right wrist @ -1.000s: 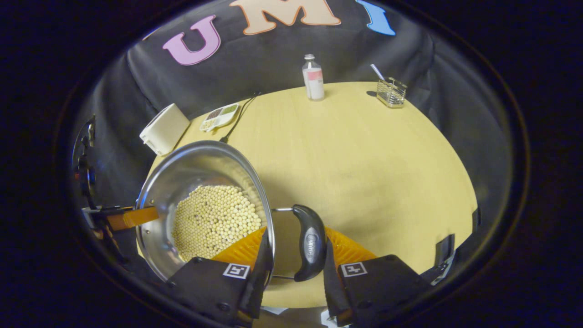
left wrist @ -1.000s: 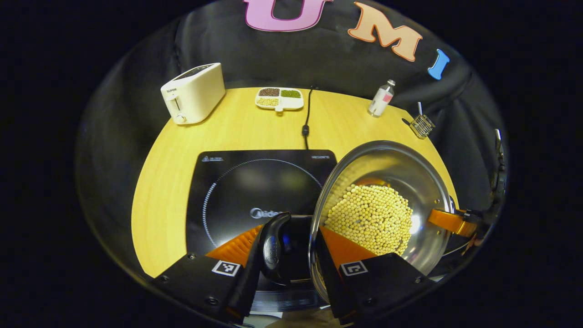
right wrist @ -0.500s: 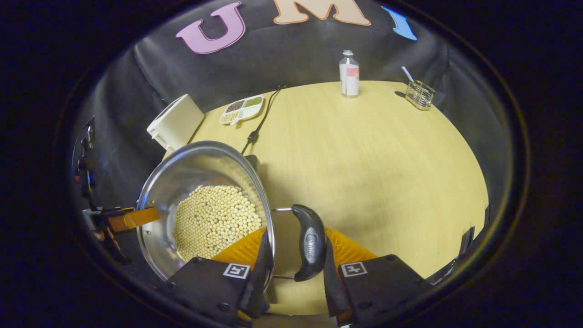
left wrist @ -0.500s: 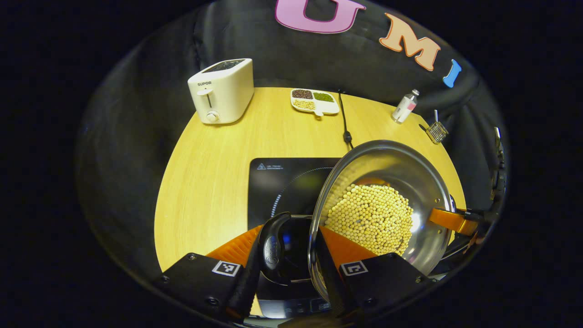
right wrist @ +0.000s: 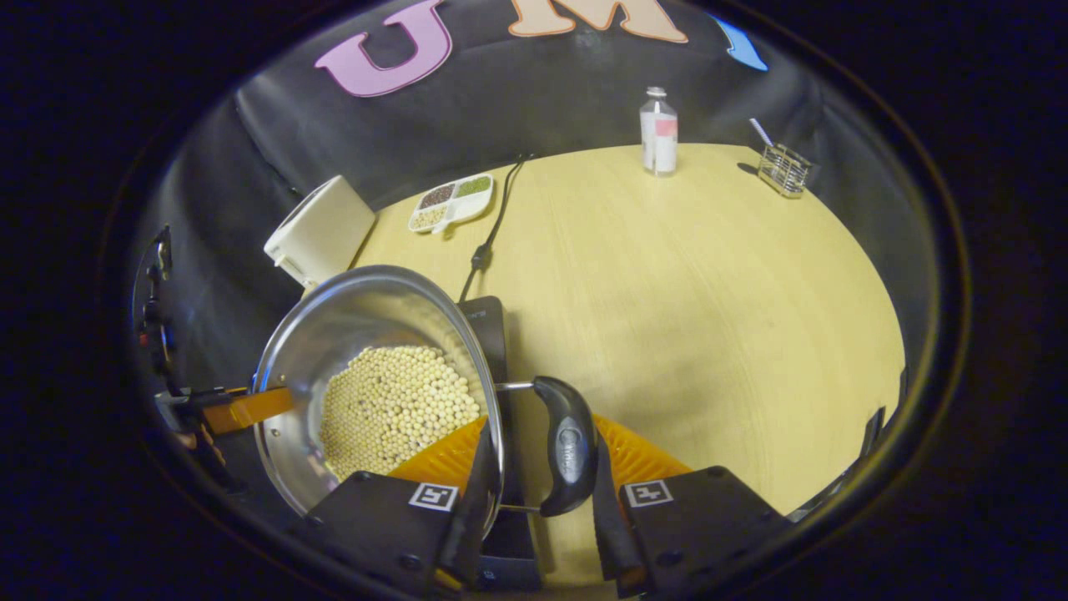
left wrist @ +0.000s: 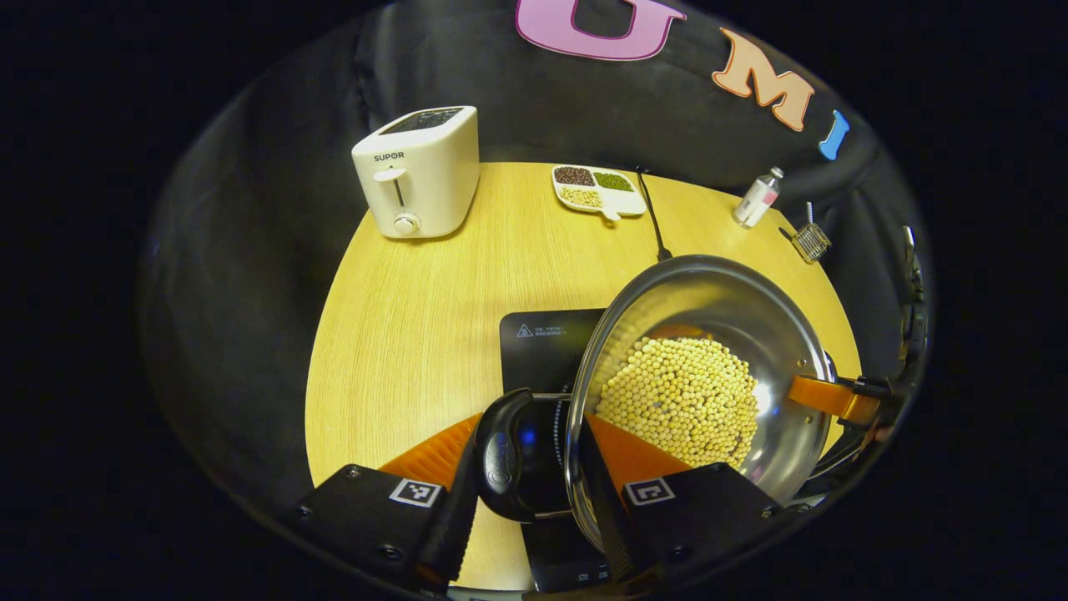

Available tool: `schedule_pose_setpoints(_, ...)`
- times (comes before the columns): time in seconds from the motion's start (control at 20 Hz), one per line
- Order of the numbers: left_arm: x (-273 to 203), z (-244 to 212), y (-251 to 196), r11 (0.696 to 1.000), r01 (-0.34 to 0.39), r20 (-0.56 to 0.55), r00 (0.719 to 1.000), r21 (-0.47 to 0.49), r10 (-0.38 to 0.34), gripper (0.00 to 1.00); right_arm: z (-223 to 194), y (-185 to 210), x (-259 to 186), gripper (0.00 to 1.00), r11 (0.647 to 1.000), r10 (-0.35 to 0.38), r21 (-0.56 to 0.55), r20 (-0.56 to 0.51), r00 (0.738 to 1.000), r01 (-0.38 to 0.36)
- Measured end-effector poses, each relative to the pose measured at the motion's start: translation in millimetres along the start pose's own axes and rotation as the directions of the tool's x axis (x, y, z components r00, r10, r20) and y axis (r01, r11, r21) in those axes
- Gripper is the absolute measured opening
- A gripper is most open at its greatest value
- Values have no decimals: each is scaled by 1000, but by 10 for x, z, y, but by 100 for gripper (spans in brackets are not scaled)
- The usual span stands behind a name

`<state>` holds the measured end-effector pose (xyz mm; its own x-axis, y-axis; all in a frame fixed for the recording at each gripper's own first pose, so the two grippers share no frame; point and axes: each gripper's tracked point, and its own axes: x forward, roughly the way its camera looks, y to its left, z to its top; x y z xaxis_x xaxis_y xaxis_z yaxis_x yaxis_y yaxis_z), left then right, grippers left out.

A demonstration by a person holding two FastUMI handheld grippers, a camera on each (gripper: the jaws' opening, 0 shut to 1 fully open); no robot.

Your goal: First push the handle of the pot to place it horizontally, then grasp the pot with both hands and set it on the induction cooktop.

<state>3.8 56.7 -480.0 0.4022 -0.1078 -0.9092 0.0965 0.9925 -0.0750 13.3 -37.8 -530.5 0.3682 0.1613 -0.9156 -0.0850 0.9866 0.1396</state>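
Two grippers, left (left wrist: 527, 488) and right (right wrist: 534, 492), pinch the steel pot (left wrist: 734, 300) by its black side handles (right wrist: 566, 442); bean-laden, we judge it heavy, slippery, above the induction cooktop (left wrist: 538, 338).

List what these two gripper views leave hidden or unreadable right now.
- Induction cooktop: mostly covered by the pot in the left gripper view, so whether the pot rests on it is unclear.
- Pot's underside: hidden in both views.
- Divided dish: contents too small to identify.
- Wire basket: contents too small to make out, right gripper view.
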Motion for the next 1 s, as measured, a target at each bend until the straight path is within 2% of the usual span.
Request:
schedule_pose_setpoints(0.05,7,10,0,1000,1,0,1000,3,-1,65,2,5,14,58,1000,0,2,1,1000,0)
schedule_pose_setpoints(0.1,11,22,10,1000,2,1,1000,5,-2,65,-7,-3,15,52,1000,0,3,1,1000,0)
schedule_pose_setpoints(0.15,25,29,16,1000,3,-2,1000,7,-3,65,2,-7,5,58,1000,-1,3,2,1000,1)
schedule_pose_setpoints(0.85,64,51,15,999,31,-4,999,10,-31,67,56,-12,-27,58,1000,4,0,15,1000,-4)
schedule_pose_setpoints(0.9,56,50,13,999,31,-4,1000,10,-31,66,65,-18,-34,54,1000,5,2,18,1000,-5)
schedule_pose_setpoints(1.0,70,42,16,999,30,-5,1000,10,-30,69,24,2,-39,54,1000,10,7,15,1000,-10)
